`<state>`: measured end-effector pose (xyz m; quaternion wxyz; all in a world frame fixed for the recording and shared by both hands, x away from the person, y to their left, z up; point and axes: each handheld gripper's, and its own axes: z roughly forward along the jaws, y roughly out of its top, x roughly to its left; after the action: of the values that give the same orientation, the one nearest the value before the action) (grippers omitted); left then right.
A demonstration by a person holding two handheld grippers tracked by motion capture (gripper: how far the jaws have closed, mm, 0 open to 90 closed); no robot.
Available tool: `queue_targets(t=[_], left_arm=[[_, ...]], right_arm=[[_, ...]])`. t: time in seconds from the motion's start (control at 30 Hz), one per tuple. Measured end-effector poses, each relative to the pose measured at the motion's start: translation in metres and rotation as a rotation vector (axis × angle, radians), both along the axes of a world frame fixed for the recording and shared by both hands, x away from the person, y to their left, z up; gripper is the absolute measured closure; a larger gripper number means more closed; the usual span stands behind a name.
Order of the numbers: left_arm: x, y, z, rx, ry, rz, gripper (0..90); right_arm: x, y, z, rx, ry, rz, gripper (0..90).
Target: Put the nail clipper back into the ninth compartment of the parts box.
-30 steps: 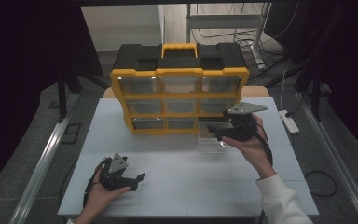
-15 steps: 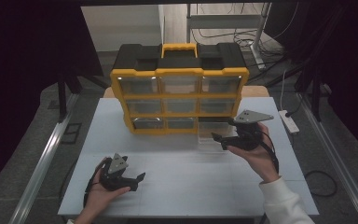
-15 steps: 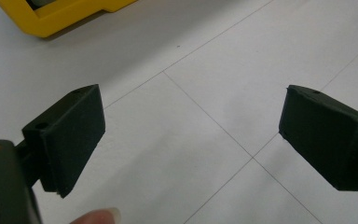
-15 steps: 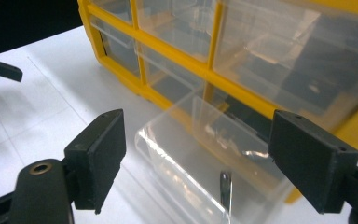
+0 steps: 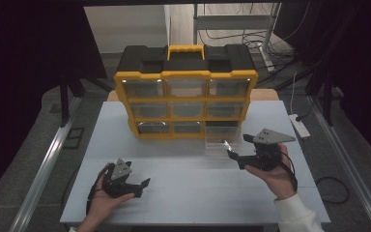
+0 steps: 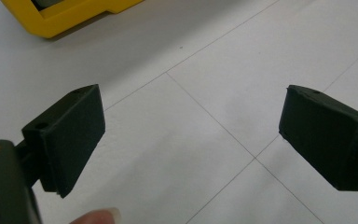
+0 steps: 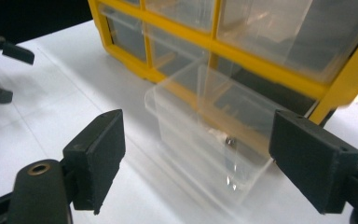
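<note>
A yellow and black drawer cabinet (image 5: 186, 92) with 3 rows of 3 clear drawers stands at the far middle of the white worktop (image 5: 193, 193), its back close to the far edge. The bottom-right clear drawer (image 5: 221, 137) is pulled out and rests on the worktop in front of its slot; in the right gripper view the drawer (image 7: 205, 135) lies between the jaws' lines but farther off, untouched.

The right claw (image 5: 235, 151), held in the right hand (image 5: 275, 171), has its jaws spread wide and hovers just beside the drawer's front, near the worktop's right side.

The left claw (image 5: 142, 186), in the left hand (image 5: 104, 198), sits near the front-left edge, jaws wide apart over bare worktop, well apart from the cabinet's corner (image 6: 51, 18).

Between the 2 claws the near half of the worktop is open.
</note>
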<state>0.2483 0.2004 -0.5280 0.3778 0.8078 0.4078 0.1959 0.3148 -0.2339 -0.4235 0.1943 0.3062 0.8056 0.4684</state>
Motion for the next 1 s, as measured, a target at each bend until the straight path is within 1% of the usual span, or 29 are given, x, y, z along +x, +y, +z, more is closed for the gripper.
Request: queue_targets(t=[0.13,0.27,0.37,0.43,0.5,0.53,0.63,0.73,0.8,0.9,1.0], left_arm=[[0.0,0.001,0.0,0.003,-0.001,-0.001,7.6],[0.0,0.0,0.0,0.0,-0.002,-0.003,7.6],[-0.001,-0.001,0.001,-0.002,-0.012,-0.008,7.5],[-0.002,-0.001,0.001,-0.004,-0.012,-0.007,7.4],[-0.001,-0.001,0.001,-0.001,-0.01,-0.008,7.4],[-0.001,-0.001,0.001,0.0,-0.009,-0.005,7.4],[0.0,-0.001,0.0,0.002,-0.007,-0.004,7.4],[0.0,-0.001,0.0,0.004,-0.006,-0.003,7.4],[-0.001,-0.001,0.0,0.003,-0.009,-0.002,7.4],[0.0,-0.001,0.0,0.003,-0.007,-0.001,7.4],[0.0,-0.001,0.0,0.005,-0.006,-0.003,7.4]], right_arm=[[-0.011,-0.01,-0.016,-0.018,0.019,-0.004,17.9],[-0.02,-0.027,-0.035,-0.004,0.052,-0.03,16.8],[-0.024,-0.04,-0.049,-0.011,0.069,-0.062,17.1],[-0.026,-0.049,-0.057,-0.004,0.087,-0.079,17.1],[-0.027,-0.051,-0.059,-0.009,0.087,-0.088,17.2],[-0.03,-0.059,-0.064,-0.032,0.085,-0.105,17.4],[-0.032,-0.063,-0.066,-0.03,0.086,-0.108,17.5],[-0.033,-0.07,-0.073,-0.039,0.101,-0.126,17.5],[-0.033,-0.07,-0.074,-0.038,0.1,-0.122,17.6],[-0.033,-0.068,-0.073,-0.019,0.1,-0.102,17.7],[-0.033,-0.067,-0.073,-0.024,0.097,-0.097,17.6]])
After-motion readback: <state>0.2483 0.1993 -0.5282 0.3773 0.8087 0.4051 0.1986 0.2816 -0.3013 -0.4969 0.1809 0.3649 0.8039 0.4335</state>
